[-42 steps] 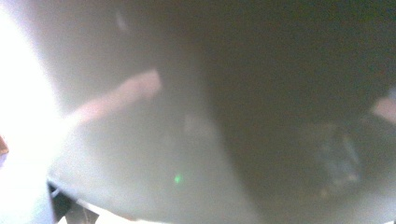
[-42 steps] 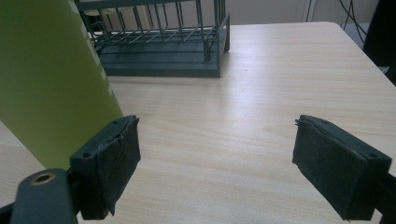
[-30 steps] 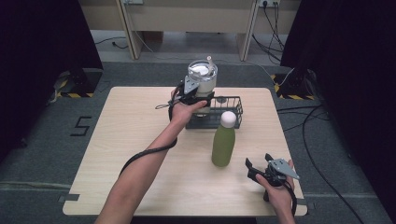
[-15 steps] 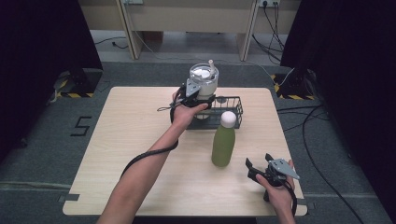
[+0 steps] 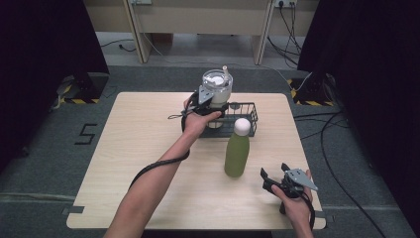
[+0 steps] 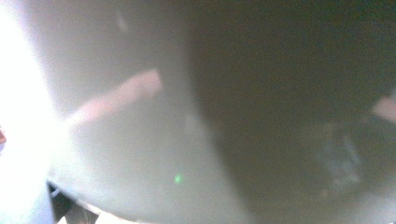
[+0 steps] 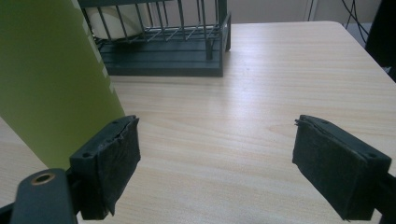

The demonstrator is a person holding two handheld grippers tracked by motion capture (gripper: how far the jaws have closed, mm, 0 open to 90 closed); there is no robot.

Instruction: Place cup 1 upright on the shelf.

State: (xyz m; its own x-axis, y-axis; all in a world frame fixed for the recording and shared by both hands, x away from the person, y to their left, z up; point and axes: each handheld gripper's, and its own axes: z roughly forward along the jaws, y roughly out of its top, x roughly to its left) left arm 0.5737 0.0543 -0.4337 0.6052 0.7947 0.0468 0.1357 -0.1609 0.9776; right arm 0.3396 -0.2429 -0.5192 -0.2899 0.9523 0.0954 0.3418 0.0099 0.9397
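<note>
A clear cup (image 5: 217, 85) with a white lid and a straw stands upright in the left end of a black wire basket (image 5: 247, 115) at the table's far side. My left gripper (image 5: 214, 106) is shut on the cup's side; the cup's blurred wall (image 6: 140, 116) is pressed up close in the left gripper view. A green bottle (image 5: 236, 153) with a white cap stands in front of the basket. My right gripper (image 5: 273, 173) rests low near the front right edge, open and holding nothing (image 7: 217, 154). The bottle (image 7: 51, 84) is just left of its left jaw, with the basket (image 7: 163, 56) and the cup's base (image 7: 112, 21) beyond.
The light wooden table (image 5: 138, 148) has bare room on its left half. A black cable (image 5: 158, 163) trails along the left forearm. Dark curtains, floor cables and table legs stand beyond the far edge.
The cup and the left gripper have sunk slightly into the basket. The right gripper and the green bottle have stayed where they were.
</note>
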